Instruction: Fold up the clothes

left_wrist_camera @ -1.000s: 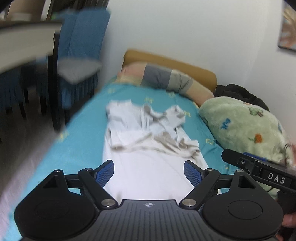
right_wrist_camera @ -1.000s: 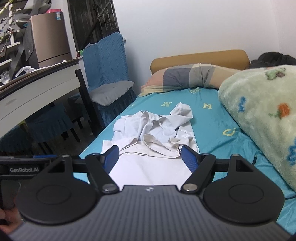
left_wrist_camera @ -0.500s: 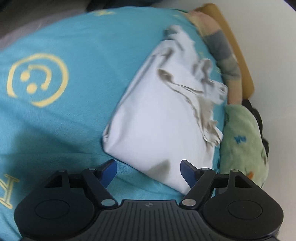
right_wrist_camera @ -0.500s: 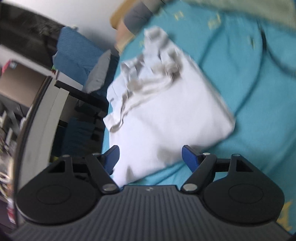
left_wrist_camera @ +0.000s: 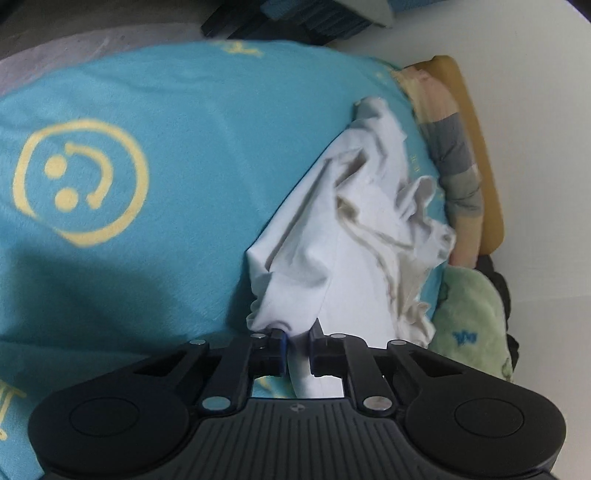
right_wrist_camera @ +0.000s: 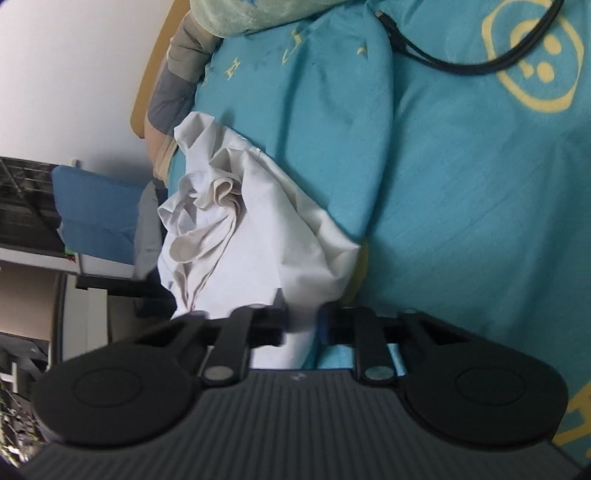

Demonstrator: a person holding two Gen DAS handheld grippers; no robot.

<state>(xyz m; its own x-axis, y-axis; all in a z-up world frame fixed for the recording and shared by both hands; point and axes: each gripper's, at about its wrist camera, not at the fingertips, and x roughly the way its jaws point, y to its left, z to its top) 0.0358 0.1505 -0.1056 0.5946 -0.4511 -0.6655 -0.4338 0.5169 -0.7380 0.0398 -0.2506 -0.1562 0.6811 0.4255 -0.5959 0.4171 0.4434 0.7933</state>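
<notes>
The hem of the white garment [left_wrist_camera: 332, 266] vanished between the fingers of the left gripper [left_wrist_camera: 297, 341], whose black body hid the bed [left_wrist_camera: 155, 110] beneath. In the right wrist view, the fingertips of the right gripper [right_wrist_camera: 302, 325] were smeared by blur, so the cloth's pinched edge was indistinct. The green blanket [right_wrist_camera: 258, 14] and black cable [right_wrist_camera: 461, 62] were cut off at the top edge.
</notes>
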